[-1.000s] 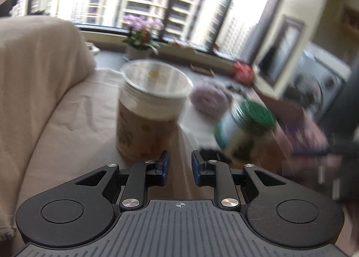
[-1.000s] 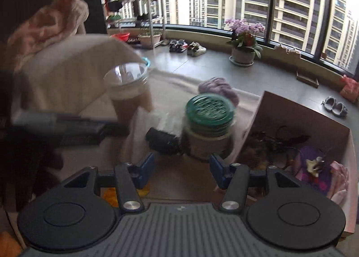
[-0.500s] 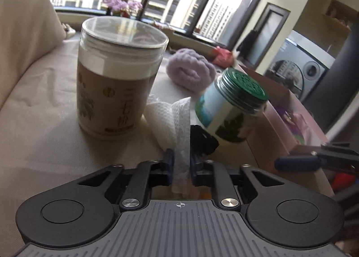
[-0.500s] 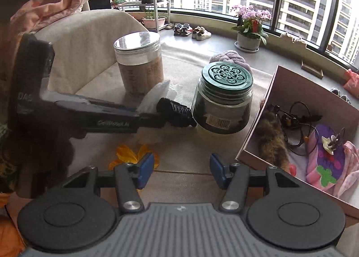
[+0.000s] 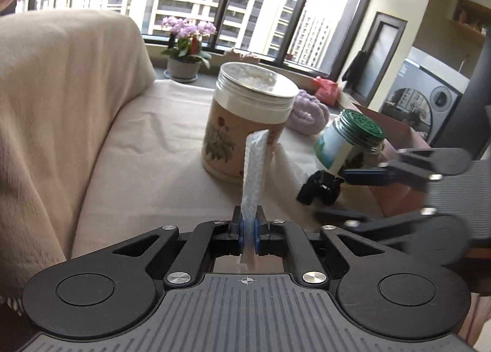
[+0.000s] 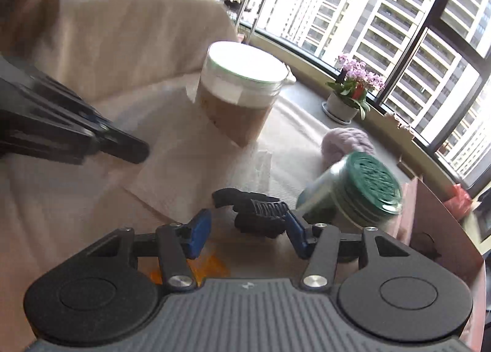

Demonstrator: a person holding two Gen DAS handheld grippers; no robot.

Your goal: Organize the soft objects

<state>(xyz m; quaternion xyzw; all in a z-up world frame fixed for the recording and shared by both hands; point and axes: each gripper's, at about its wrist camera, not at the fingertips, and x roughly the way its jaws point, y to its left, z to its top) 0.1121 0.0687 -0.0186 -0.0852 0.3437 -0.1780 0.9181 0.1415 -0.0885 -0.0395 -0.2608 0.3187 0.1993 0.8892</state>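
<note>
My left gripper [image 5: 248, 230] is shut on a white paper towel [image 5: 254, 168], holding its edge up off the cloth-covered table; the towel also shows in the right wrist view [image 6: 196, 174], spread flat. My right gripper [image 6: 244, 230] is open, its jaws on either side of a black hair claw clip [image 6: 254, 210]. The clip also shows in the left wrist view [image 5: 320, 187], by one right finger [image 5: 365, 175]. A purple knitted roll [image 5: 308, 114] lies behind the jars.
A tall floral jar [image 5: 245, 125] with a clear lid stands mid-table. A green-lidded glass jar [image 6: 353, 189] stands right of the clip. A pink cardboard box [image 6: 442, 229] sits at the right. A beige-covered sofa back [image 5: 55, 106] rises on the left.
My left gripper closed on the paper towel and lifted its edge. My right gripper moved forward and down until its open jaws straddle the black clip.
</note>
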